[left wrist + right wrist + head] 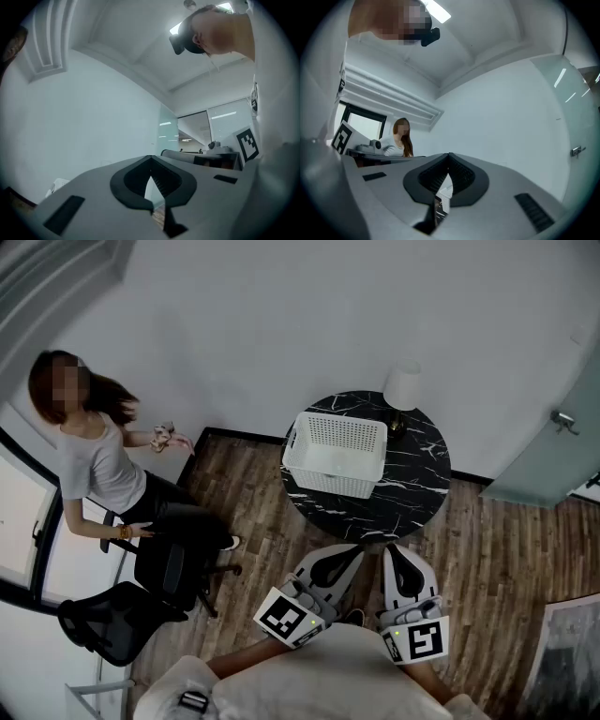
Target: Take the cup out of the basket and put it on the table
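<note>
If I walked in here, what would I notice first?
Likely the white plastic lattice basket sitting on the round black marble-patterned table, in the middle of the head view. Then a person in a light top seated on a black office chair at the left. Low in front, the grey left gripper and right gripper point toward the table, both shut and empty.
</note>
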The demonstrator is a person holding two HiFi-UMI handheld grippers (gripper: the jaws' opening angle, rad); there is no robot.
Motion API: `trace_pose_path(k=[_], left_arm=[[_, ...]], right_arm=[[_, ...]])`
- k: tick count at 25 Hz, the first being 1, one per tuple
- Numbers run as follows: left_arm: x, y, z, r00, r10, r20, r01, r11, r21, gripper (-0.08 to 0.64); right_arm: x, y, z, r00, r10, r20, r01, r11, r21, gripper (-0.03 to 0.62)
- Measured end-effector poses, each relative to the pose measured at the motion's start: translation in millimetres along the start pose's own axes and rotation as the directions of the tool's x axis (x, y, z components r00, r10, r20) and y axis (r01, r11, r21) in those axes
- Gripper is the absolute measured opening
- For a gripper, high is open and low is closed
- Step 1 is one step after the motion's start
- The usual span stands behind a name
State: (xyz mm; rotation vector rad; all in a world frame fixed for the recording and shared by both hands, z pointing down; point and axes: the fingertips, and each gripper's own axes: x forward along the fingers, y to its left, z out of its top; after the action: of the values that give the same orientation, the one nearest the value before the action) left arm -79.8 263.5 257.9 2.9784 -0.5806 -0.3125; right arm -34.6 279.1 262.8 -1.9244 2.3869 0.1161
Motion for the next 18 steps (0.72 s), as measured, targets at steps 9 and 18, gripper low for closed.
trace_pose_path(k=[9,18], left_arm=[[9.2,-1.9,-8.1,0.999,0.017,-0.03,-0.017,1.0,-0.006,0.005],[37.1,-19.3,-20.0,0.999,0.021,-0.042,-0.021,1.0,-0.003,0.005]], right_arm=[[-2.7,-11.2,-1.1,1.0,0.001,0.0,-0.001,1.0,0.001,0.008],[-16.6,-41.7,-7.3,1.0,0.021,-0.007,-0.021,0.997,0.07,0.008]])
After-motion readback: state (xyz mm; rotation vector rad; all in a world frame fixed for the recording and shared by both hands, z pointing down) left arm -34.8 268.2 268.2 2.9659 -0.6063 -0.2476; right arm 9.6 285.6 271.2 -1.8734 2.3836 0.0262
